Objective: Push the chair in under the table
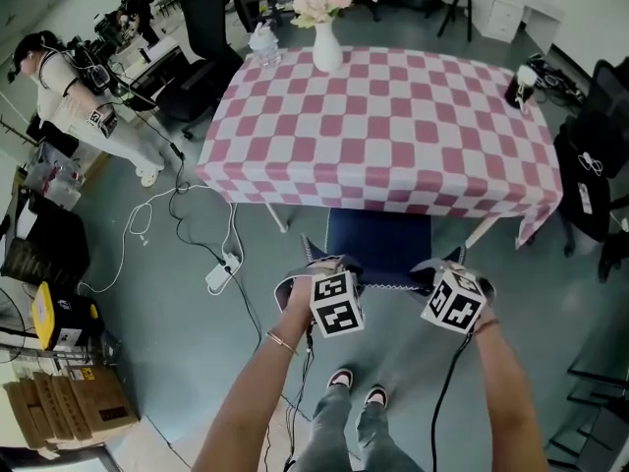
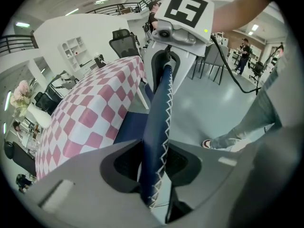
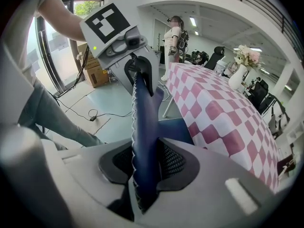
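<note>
Roughly half done: chair (image 1: 378, 242) seat partly under the bench (image 1: 393, 116), backrest (image 2: 159, 108) (blue) outside. Left tool (image 2: 151, 175) and right tool (image 3: 142, 175) both clamped on it.

A vase (image 1: 326, 47) on the table (image 1: 413, 126); chair (image 1: 378, 244) partly beneath.

The left gripper (image 1: 322, 265) and right gripper (image 1: 448, 263) are grey plastic, each bearing a black-and-white marker cube (image 1: 336, 304) and a black cable (image 1: 444, 386); the person wears faded jeans (image 1: 344, 429), white-toed shoes (image 1: 341, 378), a thin bracelet (image 1: 280, 341)
</note>
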{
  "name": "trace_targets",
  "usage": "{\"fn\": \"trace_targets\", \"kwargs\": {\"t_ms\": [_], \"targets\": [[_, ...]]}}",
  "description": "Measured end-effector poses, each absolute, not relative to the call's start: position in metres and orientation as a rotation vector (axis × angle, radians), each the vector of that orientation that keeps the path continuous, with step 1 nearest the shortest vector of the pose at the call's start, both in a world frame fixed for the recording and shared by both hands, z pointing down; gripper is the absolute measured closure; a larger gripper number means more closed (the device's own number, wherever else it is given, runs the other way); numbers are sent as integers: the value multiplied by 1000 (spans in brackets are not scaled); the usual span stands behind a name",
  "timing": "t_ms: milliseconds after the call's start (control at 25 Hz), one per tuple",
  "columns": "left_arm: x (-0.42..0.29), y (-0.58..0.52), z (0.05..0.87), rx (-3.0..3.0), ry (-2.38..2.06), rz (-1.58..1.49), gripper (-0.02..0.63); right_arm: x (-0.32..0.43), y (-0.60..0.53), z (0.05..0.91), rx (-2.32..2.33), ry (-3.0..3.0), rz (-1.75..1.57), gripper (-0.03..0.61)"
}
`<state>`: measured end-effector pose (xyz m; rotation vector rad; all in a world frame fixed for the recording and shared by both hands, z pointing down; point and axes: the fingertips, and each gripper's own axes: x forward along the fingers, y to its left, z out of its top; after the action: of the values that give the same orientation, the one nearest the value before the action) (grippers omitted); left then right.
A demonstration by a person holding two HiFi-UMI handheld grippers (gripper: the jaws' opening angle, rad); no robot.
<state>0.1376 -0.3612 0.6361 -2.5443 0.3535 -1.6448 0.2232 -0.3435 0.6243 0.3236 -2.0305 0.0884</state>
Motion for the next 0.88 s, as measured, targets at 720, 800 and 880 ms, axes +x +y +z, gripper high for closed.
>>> {"fn": "trace_targets", "kwargs": {"t_ms": [720, 800, 880], "targets": [[151, -414, 636, -2551, 395, -1633, 512, 234, -401, 623, 369, -2018, 24, 472], [150, -424, 636, -2543, 411, -1622, 512, 233, -410, 623, 385, -2015, 14, 472], [152, -437, 638, -2517, 437, -1617, 512, 235, -422, 626, 413, -2005, 7, 474]]}}
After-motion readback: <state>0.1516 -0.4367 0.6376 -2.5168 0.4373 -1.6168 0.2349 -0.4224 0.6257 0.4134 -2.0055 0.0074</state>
